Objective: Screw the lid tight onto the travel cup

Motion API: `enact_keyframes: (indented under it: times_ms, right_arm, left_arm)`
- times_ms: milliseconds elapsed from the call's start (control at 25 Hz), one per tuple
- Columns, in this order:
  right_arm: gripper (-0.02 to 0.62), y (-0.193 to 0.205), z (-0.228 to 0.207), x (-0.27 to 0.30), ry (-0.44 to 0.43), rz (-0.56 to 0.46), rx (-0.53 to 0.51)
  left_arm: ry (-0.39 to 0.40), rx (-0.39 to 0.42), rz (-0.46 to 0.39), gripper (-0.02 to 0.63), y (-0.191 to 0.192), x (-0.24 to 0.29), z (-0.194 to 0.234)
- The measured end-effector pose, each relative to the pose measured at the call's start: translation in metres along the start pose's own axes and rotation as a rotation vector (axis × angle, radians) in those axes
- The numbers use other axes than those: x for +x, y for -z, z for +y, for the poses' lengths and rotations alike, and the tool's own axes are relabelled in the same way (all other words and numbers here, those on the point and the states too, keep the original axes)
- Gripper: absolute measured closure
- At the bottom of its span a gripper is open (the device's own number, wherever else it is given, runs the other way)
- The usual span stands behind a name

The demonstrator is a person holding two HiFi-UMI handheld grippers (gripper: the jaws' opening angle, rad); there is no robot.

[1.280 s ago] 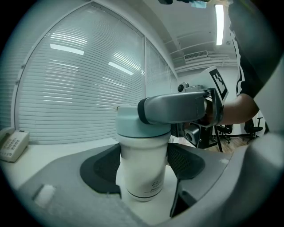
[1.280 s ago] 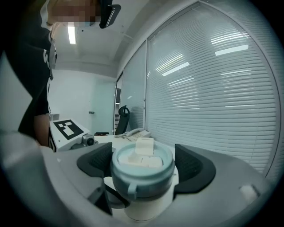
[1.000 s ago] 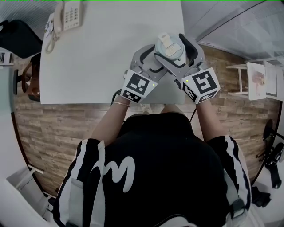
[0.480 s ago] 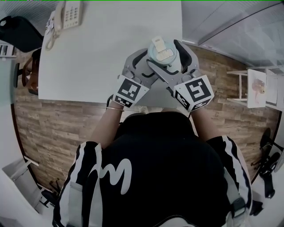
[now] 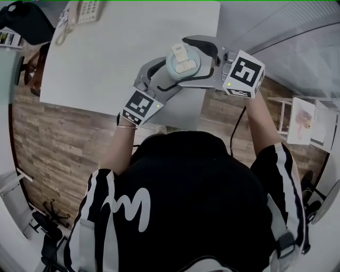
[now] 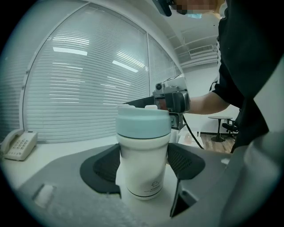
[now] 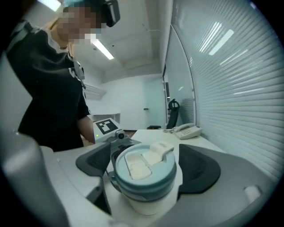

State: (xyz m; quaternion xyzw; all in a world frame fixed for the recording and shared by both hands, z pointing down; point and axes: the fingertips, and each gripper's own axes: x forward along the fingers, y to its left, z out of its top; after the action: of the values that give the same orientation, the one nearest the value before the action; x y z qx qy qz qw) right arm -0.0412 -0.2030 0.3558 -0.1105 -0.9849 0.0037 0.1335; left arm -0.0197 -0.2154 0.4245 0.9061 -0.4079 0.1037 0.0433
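A white travel cup (image 6: 143,173) with a pale blue lid (image 7: 143,170) stands upright near the front edge of the white table (image 5: 106,64). My left gripper (image 6: 144,164) comes in from the lower left. Its dark pads (image 6: 104,166) press on both sides of the cup's body below the lid. My right gripper (image 7: 146,168) reaches in from the right at lid height. Its jaws have just been opening. The lid sits between its pads (image 7: 202,168), with a slim gap showing on the right side. In the head view the lid (image 5: 183,62) shows its flip cap on top.
A desk telephone (image 5: 85,10) sits at the table's far left corner. The table's near edge runs just below the grippers, with wood floor (image 5: 48,133) beyond it. A small white side table (image 5: 303,119) stands to the right. Window blinds (image 6: 88,88) fill the far side.
The right gripper has swung from the lower right round to the right side of the cup, with its marker cube now higher in the head view. The left gripper has stayed on the cup.
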Motion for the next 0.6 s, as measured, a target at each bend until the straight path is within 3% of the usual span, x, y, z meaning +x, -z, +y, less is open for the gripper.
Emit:
enact_keyframes:
  times_ms: [80,160,320,600]
  right_arm:
    - [0.133,0.003,0.000,0.006,-0.065,0.012,0.029]
    - [0.135,0.005,0.000,0.010,-0.070,0.012,0.015]
    - [0.143,0.005,-0.004,0.011,-0.014,-0.043,0.006]
    - [0.152,0.007,-0.014,0.011,0.159,-0.064,0.099]
  left_arm:
    - [-0.010,-0.001,0.006,0.264,0.000,0.001,0.000]
    - [-0.022,-0.004,0.011,0.264,0.001,0.001,-0.001]
    - [-0.040,-0.007,0.015,0.262,0.003,0.001,-0.001]
    - [-0.062,-0.001,0.017,0.264,0.004,0.001,0.000]
